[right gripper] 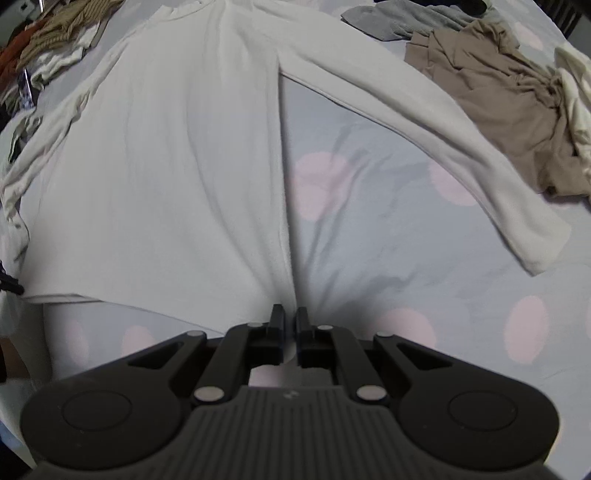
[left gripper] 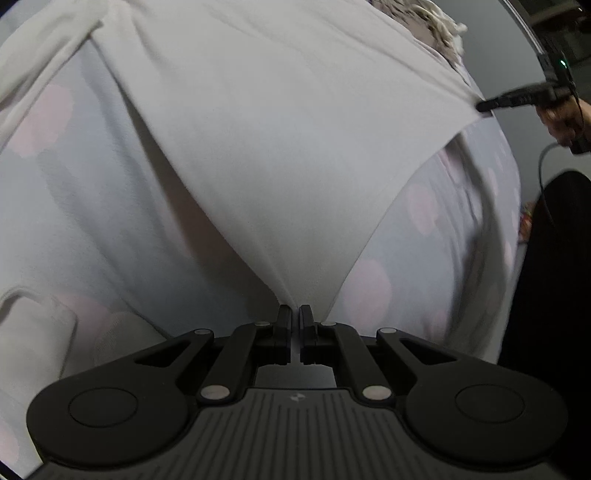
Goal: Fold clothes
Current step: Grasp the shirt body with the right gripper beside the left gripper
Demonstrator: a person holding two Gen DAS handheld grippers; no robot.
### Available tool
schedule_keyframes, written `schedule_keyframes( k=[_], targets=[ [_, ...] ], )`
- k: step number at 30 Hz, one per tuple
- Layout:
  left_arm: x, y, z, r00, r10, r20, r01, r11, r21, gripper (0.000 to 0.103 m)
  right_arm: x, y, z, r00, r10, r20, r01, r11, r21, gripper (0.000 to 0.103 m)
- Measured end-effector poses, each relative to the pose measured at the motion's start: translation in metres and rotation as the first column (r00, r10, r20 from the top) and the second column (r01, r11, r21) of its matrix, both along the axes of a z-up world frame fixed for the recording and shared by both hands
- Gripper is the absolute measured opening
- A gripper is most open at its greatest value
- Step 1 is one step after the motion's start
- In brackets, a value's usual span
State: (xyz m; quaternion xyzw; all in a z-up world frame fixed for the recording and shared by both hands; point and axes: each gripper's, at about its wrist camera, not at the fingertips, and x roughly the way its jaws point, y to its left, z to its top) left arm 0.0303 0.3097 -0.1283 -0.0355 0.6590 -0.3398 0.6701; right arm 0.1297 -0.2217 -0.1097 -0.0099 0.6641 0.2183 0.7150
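My left tongs [left gripper: 294, 314] pinching the white shirt [left gripper: 258, 147] hem, my right tongs [right gripper: 290, 315] pinching its other corner, dotted bedsheet [right gripper: 369, 221] beneath

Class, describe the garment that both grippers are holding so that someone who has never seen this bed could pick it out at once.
Start at the bed sheet, pale grey with big pink dots. Spread across its middle lies a white long-sleeved top, its hem pinched by the left gripper and the right gripper. Unlike the crumpled tan garment and grey garment beyond it, it lies spread out, one sleeve stretched sideways.
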Motion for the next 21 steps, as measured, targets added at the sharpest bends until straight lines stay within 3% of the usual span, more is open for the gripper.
schedule_keyframes(
  k=[7,13,18,21],
  targets=[
    [-0.014,-0.015,-0.019,0.991,-0.125,-0.056,0.127,0.991,0.033,0.002,-0.021,0.009,-0.019,0.975,0.171,-0.139,-0.182,0.981,-0.072,0.006],
    [-0.018,-0.033,-0.027,0.971,-0.232,-0.064,0.234,0.972,0.031,0.002,-0.023,0.014,-0.046,0.96,0.206,-0.189,-0.23,0.967,-0.113,0.006],
    [-0.014,-0.04,-0.041,0.97,-0.226,-0.091,0.23,0.972,0.041,0.002,-0.026,0.014,-0.05,0.945,0.235,-0.229,-0.262,0.96,-0.097,0.006],
    [-0.012,-0.038,-0.059,0.972,-0.21,-0.106,0.217,0.974,0.068,0.002,-0.026,0.021,-0.065,0.94,0.243,-0.241,-0.281,0.95,-0.139,0.006]
  ],
)
